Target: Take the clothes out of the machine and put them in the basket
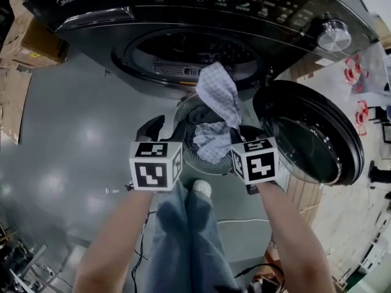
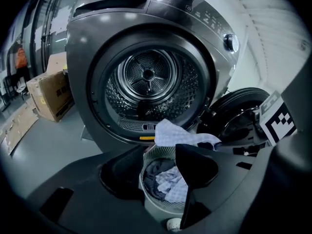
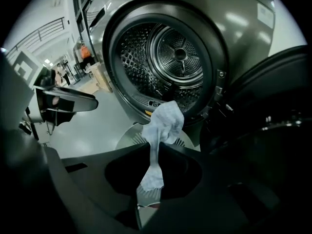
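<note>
Pinched a pale checked cloth (image 3: 165,121) between the nearly closed jaws of the right gripper (image 3: 152,147), with a narrow neck of fabric caught at the tips and the rest bunched loose beyond them. Showed in the head view as the same cloth at twelve o'clock of the round slatted basket (image 1: 208,166), over its far rim and in front of the machine's opening, with the right gripper at about three o'clock of the basket. Lay already in the basket: a heap of dark and checked clothes (image 1: 209,140). Held the left gripper (image 1: 165,129) at nine o'clock of the basket, jaws partly apart with nothing between them, only the basket and its clothes showing through the gap. Stood at twelve o'clock the dark front-loading machine (image 1: 183,17) with its steel drum (image 2: 146,77). Hung open at three o'clock its round door (image 1: 311,136). Beneath all, grey floor (image 1: 61,133). At six o'clock, the person's jeans (image 1: 183,237) and one shoe (image 1: 201,188).
</note>
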A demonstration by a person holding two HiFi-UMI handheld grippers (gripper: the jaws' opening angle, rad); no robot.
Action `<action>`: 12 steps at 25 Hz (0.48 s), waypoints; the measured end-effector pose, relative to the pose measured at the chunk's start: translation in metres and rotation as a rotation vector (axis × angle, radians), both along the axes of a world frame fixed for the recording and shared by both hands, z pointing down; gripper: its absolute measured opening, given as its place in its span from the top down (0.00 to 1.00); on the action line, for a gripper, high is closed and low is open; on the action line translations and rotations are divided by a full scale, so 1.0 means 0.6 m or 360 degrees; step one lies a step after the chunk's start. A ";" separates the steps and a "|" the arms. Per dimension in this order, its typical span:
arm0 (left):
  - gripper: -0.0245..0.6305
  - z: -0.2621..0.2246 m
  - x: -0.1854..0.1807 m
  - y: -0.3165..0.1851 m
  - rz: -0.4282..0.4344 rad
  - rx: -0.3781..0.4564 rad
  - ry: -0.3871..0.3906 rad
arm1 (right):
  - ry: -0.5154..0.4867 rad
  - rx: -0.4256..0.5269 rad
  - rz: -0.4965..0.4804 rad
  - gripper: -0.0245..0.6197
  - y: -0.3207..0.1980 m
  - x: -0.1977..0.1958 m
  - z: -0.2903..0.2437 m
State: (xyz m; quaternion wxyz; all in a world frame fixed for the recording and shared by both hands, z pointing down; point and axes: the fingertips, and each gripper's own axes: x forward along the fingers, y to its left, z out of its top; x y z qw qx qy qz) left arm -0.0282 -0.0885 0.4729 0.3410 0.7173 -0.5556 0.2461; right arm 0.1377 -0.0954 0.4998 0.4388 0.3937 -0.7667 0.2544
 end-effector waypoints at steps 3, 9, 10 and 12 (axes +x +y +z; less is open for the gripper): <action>0.65 -0.011 0.001 0.014 -0.0033 -0.0001 0.0012 | -0.0024 -0.0032 0.0019 0.89 0.021 0.005 -0.017; 0.66 -0.011 0.000 0.044 -0.0150 -0.0023 0.0066 | -0.0045 -0.0069 -0.0023 0.88 0.059 0.005 -0.026; 0.66 -0.008 -0.001 0.048 -0.0155 -0.0028 0.0071 | -0.0041 -0.0051 -0.0026 0.88 0.062 0.005 -0.026; 0.66 -0.002 -0.005 0.056 -0.0161 -0.0035 0.0074 | -0.0042 -0.0022 -0.0026 0.88 0.066 0.003 -0.021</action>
